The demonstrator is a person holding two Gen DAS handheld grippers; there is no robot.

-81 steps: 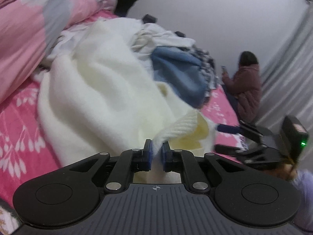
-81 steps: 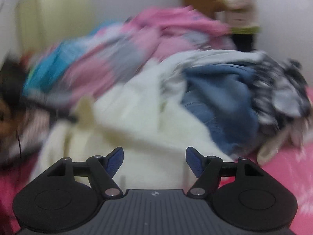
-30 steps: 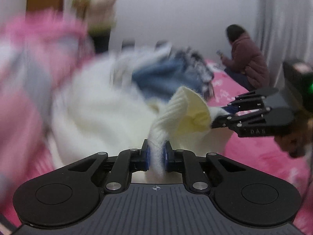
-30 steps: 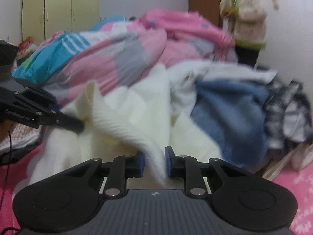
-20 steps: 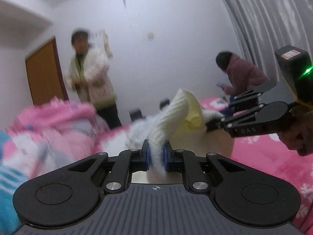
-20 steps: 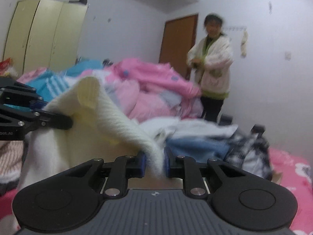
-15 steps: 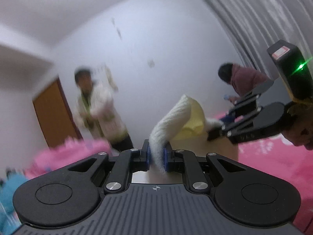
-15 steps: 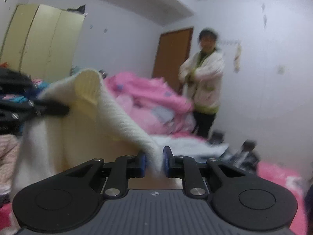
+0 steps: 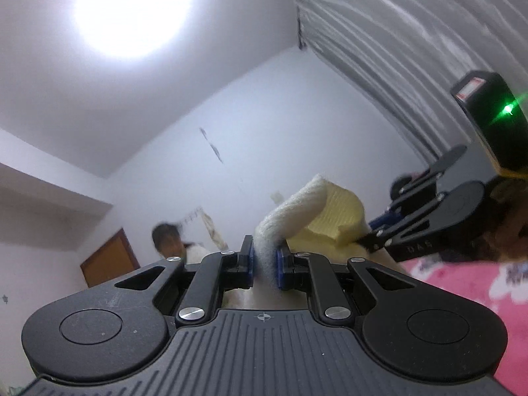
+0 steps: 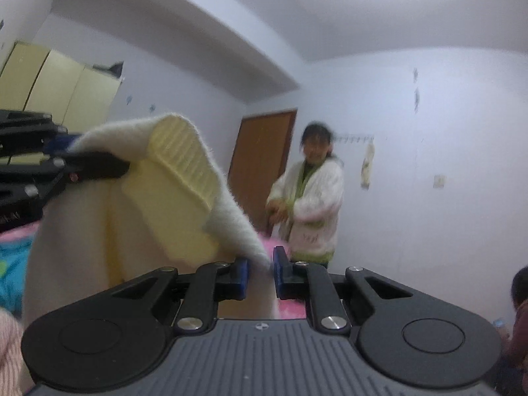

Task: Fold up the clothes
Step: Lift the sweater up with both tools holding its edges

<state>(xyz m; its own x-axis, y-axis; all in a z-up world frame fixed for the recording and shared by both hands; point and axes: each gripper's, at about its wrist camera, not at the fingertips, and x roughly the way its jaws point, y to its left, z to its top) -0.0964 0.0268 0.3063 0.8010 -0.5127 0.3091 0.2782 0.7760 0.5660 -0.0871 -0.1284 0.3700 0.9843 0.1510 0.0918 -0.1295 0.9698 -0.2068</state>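
Left gripper [image 9: 265,265]: clamped on the fuzzy white edge of a cream sweater [image 9: 293,213], which rises from between its blue pads [image 9: 280,269].
Right gripper [image 10: 260,272]: its jaws grip another part of the same edge, with a thin point of cloth pinched between them.
Sweater: held up in the air between the two grippers, with its ribbed pale yellow inner side showing; the body hangs down to the left of the right gripper.
Beyond the right gripper: a person in a white jacket [image 10: 310,204] stands blurred in front of a brown door [image 10: 260,165].
Right of the left gripper: grey curtain [image 9: 412,33] above and pink bedding [image 9: 462,283] below.
Above the left gripper: a bright ceiling light [image 9: 132,10].
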